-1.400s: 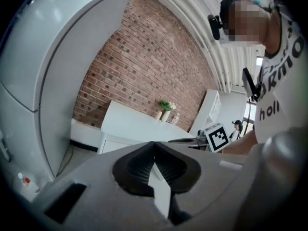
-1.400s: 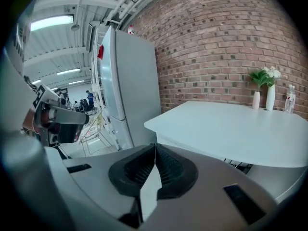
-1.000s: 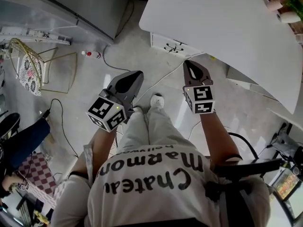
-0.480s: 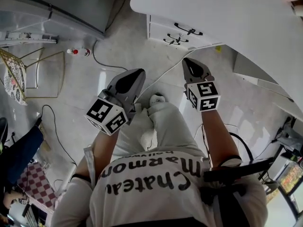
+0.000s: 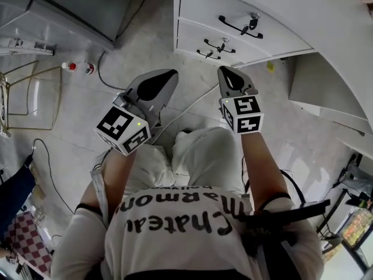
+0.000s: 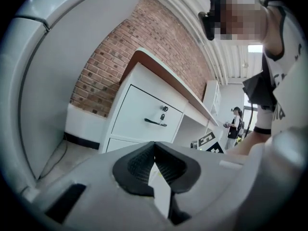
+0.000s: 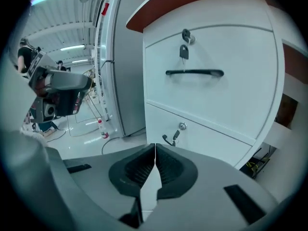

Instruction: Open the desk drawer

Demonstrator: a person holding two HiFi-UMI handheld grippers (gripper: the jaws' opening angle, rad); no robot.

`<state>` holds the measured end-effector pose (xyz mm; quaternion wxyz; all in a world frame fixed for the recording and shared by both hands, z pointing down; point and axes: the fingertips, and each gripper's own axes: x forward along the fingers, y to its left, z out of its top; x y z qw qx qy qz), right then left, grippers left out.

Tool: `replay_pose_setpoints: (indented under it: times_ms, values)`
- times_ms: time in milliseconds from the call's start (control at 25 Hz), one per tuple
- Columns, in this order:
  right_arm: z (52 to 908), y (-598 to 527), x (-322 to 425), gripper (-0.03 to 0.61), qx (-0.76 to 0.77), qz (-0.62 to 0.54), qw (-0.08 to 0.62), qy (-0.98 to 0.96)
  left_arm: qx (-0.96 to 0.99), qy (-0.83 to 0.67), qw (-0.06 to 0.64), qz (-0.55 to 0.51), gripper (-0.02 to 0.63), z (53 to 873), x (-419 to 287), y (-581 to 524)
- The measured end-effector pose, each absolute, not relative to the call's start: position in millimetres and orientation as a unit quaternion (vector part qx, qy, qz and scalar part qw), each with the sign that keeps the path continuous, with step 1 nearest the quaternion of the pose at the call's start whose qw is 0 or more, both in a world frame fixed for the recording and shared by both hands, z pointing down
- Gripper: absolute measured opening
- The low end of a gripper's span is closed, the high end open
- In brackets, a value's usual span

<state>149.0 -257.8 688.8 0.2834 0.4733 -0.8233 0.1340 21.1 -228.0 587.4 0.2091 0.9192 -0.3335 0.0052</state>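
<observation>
The white desk [image 5: 326, 16] has a stack of shut drawers below its left end. The top drawer [image 5: 204, 10] carries a black bar handle [image 5: 240, 27] with a key [image 5: 252, 21] hanging in the lock above it. A lower drawer [image 7: 207, 143] has its own small handle [image 7: 168, 140] and key. My right gripper [image 5: 225, 70] is shut and empty, pointing at the drawer fronts from a short way off. My left gripper [image 5: 170, 74] is also shut and empty, to the left of the drawers. The top handle [image 7: 195, 72] faces the right gripper [image 7: 155, 148]. The left gripper [image 6: 154, 146] sees the handle [image 6: 155, 122] further off.
A grey cabinet [image 5: 70, 4] stands to the left of the desk. A small bottle [image 5: 78, 67] and cables [image 5: 105, 74] lie on the floor. A wire frame [image 5: 29, 98] is at far left. A brick wall [image 6: 110, 66] backs the desk. Under the desk's right part is open legroom [image 5: 320, 86].
The view has closed in on the desk: the drawer fronts and top handle have come into full sight. Both grippers sit nearer the drawers, still shut.
</observation>
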Motion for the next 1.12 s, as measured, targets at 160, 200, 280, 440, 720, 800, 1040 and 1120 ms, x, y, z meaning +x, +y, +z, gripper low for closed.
replay_pose_setpoints:
  times_ms: [160, 200, 280, 440, 720, 800, 1040, 1120]
  values:
    - [720.5, -271.5, 159.5, 0.015, 0.467, 0.084, 0.318, -0.821, 0.915, -0.364, 0.158, -0.073, 0.015, 576.5, 1.2, -248.1]
    - [725.0, -276.2, 162.6, 0.015, 0.466, 0.067, 0.326, -0.820, 0.913, -0.369, 0.148, -0.088, 0.015, 572.6, -3.9, -251.8]
    - [728.8, -290.2, 166.5, 0.015, 0.469, 0.033, 0.333, -0.817, 0.914, -0.367, 0.146, -0.091, 0.015, 573.8, -8.8, -260.8]
    - [739.0, -307.1, 171.1, 0.015, 0.453, 0.006, 0.378, -0.807, 0.916, -0.354, 0.179, -0.056, 0.015, 597.7, -5.9, -271.8]
    - [746.6, -312.3, 173.3, 0.141, 0.412, -0.041, 0.432, -0.801, 0.928, -0.319, 0.193, -0.005, 0.015, 642.1, 19.9, -266.9]
    - [748.3, -318.9, 171.7, 0.141, 0.407, -0.059, 0.438, -0.800, 0.929, -0.314, 0.198, -0.005, 0.015, 652.7, 23.9, -268.0]
    - [768.0, -331.3, 160.3, 0.073, 0.358, -0.123, 0.487, -0.787, 0.927, -0.313, 0.205, 0.015, 0.015, 686.3, 21.2, -274.0]
    - [769.3, -334.5, 157.6, 0.071, 0.346, -0.142, 0.499, -0.782, 0.927, -0.306, 0.214, 0.016, 0.015, 695.9, 23.1, -273.2]
